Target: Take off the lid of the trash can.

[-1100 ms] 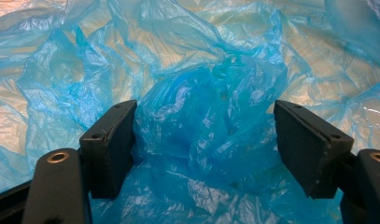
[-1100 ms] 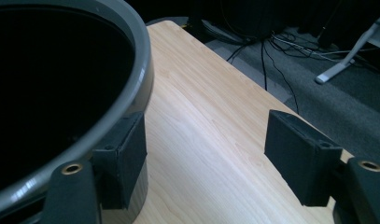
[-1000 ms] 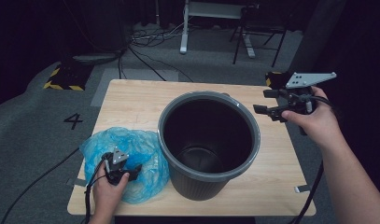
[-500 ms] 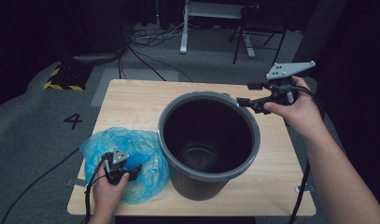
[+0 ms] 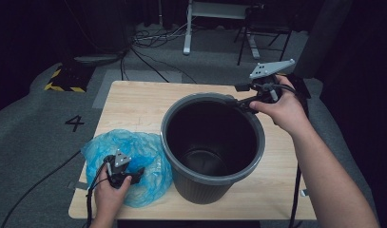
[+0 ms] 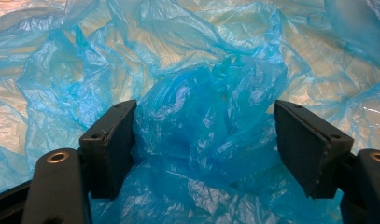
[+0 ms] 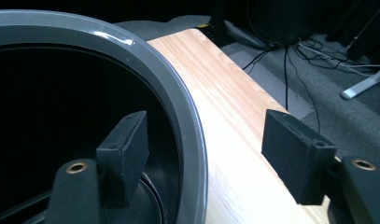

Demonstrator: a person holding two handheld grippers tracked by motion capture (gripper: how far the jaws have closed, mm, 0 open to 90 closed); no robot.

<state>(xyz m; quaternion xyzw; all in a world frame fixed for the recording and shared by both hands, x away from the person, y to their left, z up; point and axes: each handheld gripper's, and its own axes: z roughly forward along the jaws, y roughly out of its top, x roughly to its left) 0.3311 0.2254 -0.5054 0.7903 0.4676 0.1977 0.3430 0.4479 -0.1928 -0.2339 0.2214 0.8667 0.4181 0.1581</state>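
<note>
A dark grey bucket (image 5: 212,142) stands upright on the wooden table (image 5: 134,104), empty as far as I can see. A crumpled blue plastic bag (image 5: 134,154) lies to its left near the front edge. My left gripper (image 5: 136,173) rests on the bag. Its jaws (image 6: 204,112) stand open with a bulging fold of the bag (image 6: 211,121) between them, unpressed. My right gripper (image 5: 239,95) is at the bucket's far right rim. It (image 7: 204,126) straddles the rim (image 7: 178,107), one jaw inside and one outside; the jaws have just closed a little but stay open and clear of the rim.
Bare table (image 7: 234,121) lies to the right of the bucket and behind it. Beyond the table's far edge, cables (image 5: 148,52) and metal stand legs (image 5: 188,28) sit on the grey floor. A painted 4 (image 5: 74,123) marks the floor at left.
My right gripper has moved left from beside the table's right edge to the bucket's far right rim and now straddles it. The left gripper and the bag have stayed put.
</note>
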